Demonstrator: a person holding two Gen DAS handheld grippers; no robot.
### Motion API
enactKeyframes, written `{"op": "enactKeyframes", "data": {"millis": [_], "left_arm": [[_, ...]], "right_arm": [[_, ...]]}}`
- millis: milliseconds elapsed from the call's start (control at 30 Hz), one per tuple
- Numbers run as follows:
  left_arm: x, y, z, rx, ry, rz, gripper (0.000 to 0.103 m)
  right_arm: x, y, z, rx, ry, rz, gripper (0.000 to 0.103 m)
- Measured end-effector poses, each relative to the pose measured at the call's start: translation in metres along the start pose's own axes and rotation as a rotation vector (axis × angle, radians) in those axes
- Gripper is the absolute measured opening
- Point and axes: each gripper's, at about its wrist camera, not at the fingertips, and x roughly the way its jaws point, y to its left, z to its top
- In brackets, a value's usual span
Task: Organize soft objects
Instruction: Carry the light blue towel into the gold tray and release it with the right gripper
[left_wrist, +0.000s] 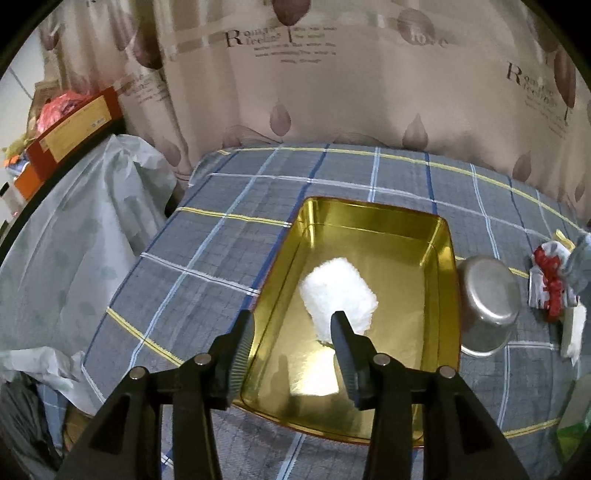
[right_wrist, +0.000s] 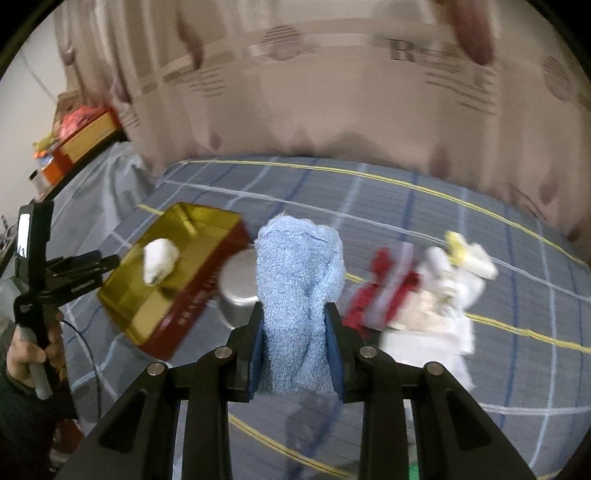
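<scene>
Blue towel in transit, white cloth already in tin

Gold-lined tin (left_wrist: 373, 236) sits on the plaid-covered bed (left_wrist: 229, 184), white fluffy cloth (left_wrist: 338, 293) lying inside it on the floor of the tin. Left gripper (left_wrist: 293, 325) hangs above the near end of the tin, jaws released, nothing between them; one finger overlaps the white cloth in view but pads are not pressing it. Right gripper (right_wrist: 293, 317) has jaws clenched on the blue terry towel (right_wrist: 299, 280), which bunches up between the pads and is clear of the bed. From the right wrist view the tin (right_wrist: 177, 266) lies off to the left, metal pot (right_wrist: 236, 295) just beside its red wall. Pile of red and white soft items (right_wrist: 413, 291) remains on the bed to the right, blurred.

Step in hand, by my reading: carrying towel to tin. Next: swing left over the tin, clear the pot and the other gripper, lower, release beside the white cloth. Left should back off to make room.
</scene>
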Motion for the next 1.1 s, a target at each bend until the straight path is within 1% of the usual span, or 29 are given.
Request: {"op": "enactKeyframes", "data": {"millis": [100, 233, 400, 500, 633, 833, 1100], "left_arm": [[-0.002, 0.007, -0.003, -0.021, -0.016, 0.012, 0.044], [-0.005, 0.022, -0.006, -0.072, -0.021, 0.004, 0.045], [-0.007, 0.043, -0.005, -0.138, -0.021, 0.005, 0.045], [-0.008, 0.05, -0.004, -0.16, -0.017, 0.009, 0.045], [-0.008, 0.061, -0.004, -0.186, -0.016, 0.023, 0.045], [-0.004, 0.071, -0.004, -0.215, -0.006, 0.023, 0.045], [0.001, 0.078, -0.005, -0.243, 0.01, 0.018, 0.045]], "right_arm": [[0.01, 0.023, 0.006, -0.033, 0.012, 0.031, 0.028], [0.027, 0.057, 0.013, -0.081, 0.034, 0.077, 0.028], [0.05, 0.088, 0.022, -0.124, 0.061, 0.11, 0.028], [0.062, 0.105, 0.026, -0.142, 0.071, 0.127, 0.028], [0.083, 0.127, 0.034, -0.166, 0.084, 0.13, 0.028], [0.112, 0.144, 0.042, -0.157, 0.103, 0.135, 0.028], [0.144, 0.161, 0.044, -0.205, 0.124, 0.061, 0.028]]}}
